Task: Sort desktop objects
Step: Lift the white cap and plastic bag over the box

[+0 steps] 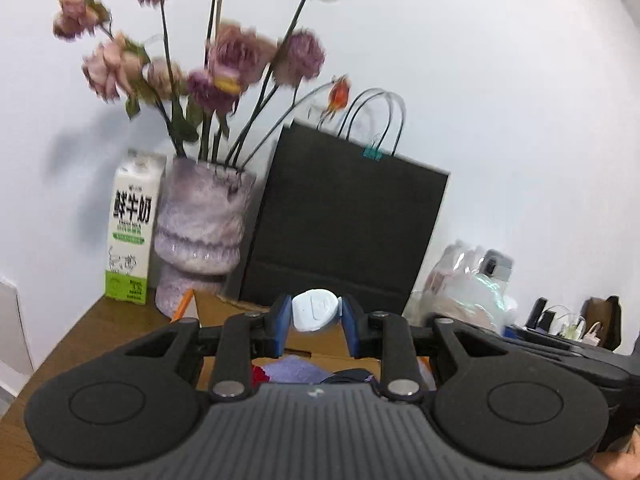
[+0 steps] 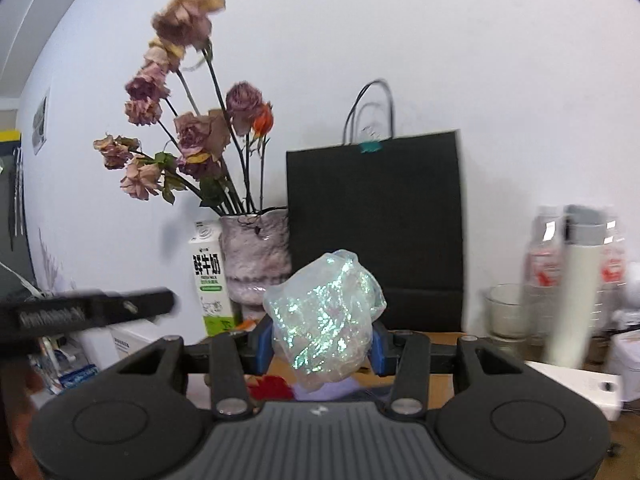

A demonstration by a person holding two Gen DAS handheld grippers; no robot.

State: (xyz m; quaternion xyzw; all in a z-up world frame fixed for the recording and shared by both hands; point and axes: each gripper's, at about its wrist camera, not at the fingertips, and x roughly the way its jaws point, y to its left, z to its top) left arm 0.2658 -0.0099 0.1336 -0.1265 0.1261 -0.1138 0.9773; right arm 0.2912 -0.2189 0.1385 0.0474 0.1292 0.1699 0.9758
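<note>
Left gripper (image 1: 315, 330) is clamped on a pale blue rounded tag (image 1: 314, 315), held up in the air above an open cardboard box (image 1: 320, 350). Right gripper (image 2: 320, 346) squeezes a crumpled shimmery wrapper (image 2: 326, 320), raised over the same box (image 2: 436, 380), where red and purple cloth shows inside. Along the desk's back edge by the wall stand a milk carton (image 1: 132, 232), a vase of dried flowers (image 1: 200, 232) and a black paper bag (image 1: 344, 224).
</note>
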